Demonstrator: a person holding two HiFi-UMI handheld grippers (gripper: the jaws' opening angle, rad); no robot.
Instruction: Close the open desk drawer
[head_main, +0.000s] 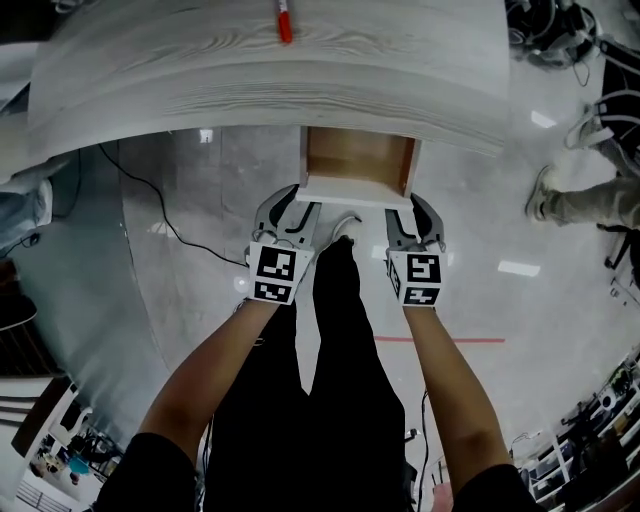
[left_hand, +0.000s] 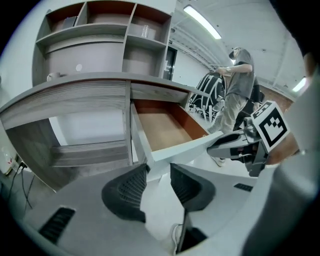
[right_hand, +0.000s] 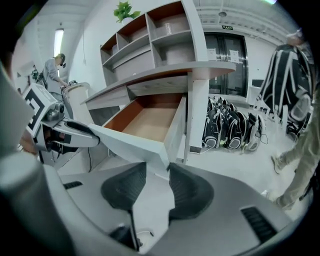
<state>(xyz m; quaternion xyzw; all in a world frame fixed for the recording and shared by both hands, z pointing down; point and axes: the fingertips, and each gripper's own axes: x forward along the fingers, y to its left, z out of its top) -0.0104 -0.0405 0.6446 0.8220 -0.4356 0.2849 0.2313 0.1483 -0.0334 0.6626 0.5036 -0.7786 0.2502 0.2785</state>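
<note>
The desk drawer (head_main: 358, 165) stands pulled out from under the pale wood desktop (head_main: 200, 80), its brown inside bare and its white front panel (head_main: 350, 191) towards me. My left gripper (head_main: 290, 212) is at the panel's left end and my right gripper (head_main: 418, 212) is at its right end, fingertips at the panel's lower edge. In the left gripper view the jaws (left_hand: 157, 169) stand a narrow gap apart with the panel's left corner (left_hand: 150, 159) in line with it. The right gripper view shows the same: jaws (right_hand: 157, 167) slightly parted below the right corner (right_hand: 161, 159). Neither clamps anything.
A red marker (head_main: 284, 20) lies on the desktop. Shelves (left_hand: 100, 30) rise behind the desk. A person (head_main: 585, 200) stands to the right, and bags (right_hand: 230, 131) line the floor there. A black cable (head_main: 150, 195) runs under the desk at the left. My legs (head_main: 335, 330) are below the drawer.
</note>
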